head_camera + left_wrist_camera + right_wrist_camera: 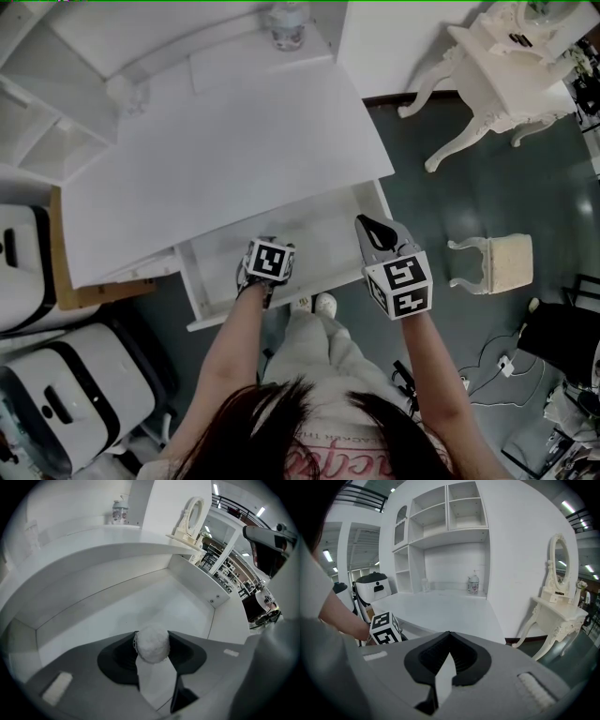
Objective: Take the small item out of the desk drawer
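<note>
One big white desk (234, 141) has its drawer (319, 239) pulled out. Both grippers are over the drawer. The left gripper (152, 637) points down into it, and its jaws squeeze a small fluffy white ball (153, 645) just above the drawer floor. The right gripper (449, 639) is closed, holds nothing, and is by the drawer's right side.

Overhead and close views, desk (234, 141) shared

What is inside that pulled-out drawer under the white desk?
Only a small white fuzzy ball, clamped between the left gripper's jaws; the rest of the drawer floor in view is bare white. The floor right under the gripper is covered.
</note>
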The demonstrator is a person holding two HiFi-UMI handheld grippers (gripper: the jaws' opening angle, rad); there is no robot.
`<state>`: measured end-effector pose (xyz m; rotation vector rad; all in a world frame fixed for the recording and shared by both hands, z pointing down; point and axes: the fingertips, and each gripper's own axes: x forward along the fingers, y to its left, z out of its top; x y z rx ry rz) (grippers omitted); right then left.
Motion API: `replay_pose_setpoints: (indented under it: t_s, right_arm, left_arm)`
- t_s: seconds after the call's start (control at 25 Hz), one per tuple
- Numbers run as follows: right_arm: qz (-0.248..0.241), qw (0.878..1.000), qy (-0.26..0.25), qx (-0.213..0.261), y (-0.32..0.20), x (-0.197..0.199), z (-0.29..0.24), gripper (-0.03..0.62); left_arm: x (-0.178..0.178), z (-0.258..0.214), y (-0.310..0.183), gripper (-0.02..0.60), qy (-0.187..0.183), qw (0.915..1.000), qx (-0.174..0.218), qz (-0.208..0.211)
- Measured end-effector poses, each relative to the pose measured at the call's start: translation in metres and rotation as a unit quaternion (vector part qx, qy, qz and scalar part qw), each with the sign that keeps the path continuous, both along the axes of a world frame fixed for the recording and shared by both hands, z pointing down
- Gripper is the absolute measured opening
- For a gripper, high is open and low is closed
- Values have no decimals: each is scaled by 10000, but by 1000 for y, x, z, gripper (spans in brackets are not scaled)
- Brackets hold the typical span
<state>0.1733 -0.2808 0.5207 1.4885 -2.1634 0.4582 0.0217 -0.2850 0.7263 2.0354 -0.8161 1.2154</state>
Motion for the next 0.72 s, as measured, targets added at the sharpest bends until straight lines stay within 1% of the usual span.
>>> replay_pose_setpoints:
  t_s: [0.08, 0.12, 0.16, 0.28, 0.32, 0.56, 0.64, 0.72]
  right_arm:
    - [-27, 10000, -9, 16, 0, -2, -2, 3]
    - [-44, 10000, -12, 24, -1, -2, -3, 3]
    - [-57, 10000, -14, 36, -1, -3, -4, 3]
    - [-87, 9999, -32, 98, -4, -5, -9, 3]
    - [-107, 9999, -39, 122, -5, -7, -11, 3]
    - [-275, 9994, -38, 210, -11, -14, -20, 3]
    - [-328, 9992, -14, 225, -12, -16, -23, 3]
    - [-379, 9989, -6, 261, -14, -19, -26, 3]
  left_arm:
    - [-6, 0, 6, 189, -153, 9998, -158, -27]
    - [-6, -2, 6, 189, -145, 9997, -166, -37]
    - [-4, -4, 4, 189, -81, 9999, -120, -41]
    - [6, -16, -10, 189, 179, 9996, 222, -35]
    - [7, -19, -12, 189, 216, 9994, 273, -41]
    - [8, -36, -12, 189, 278, 9992, 284, -84]
    - [8, -41, -12, 189, 248, 9991, 323, -67]
    - [4, -43, -8, 189, 146, 9996, 246, -71]
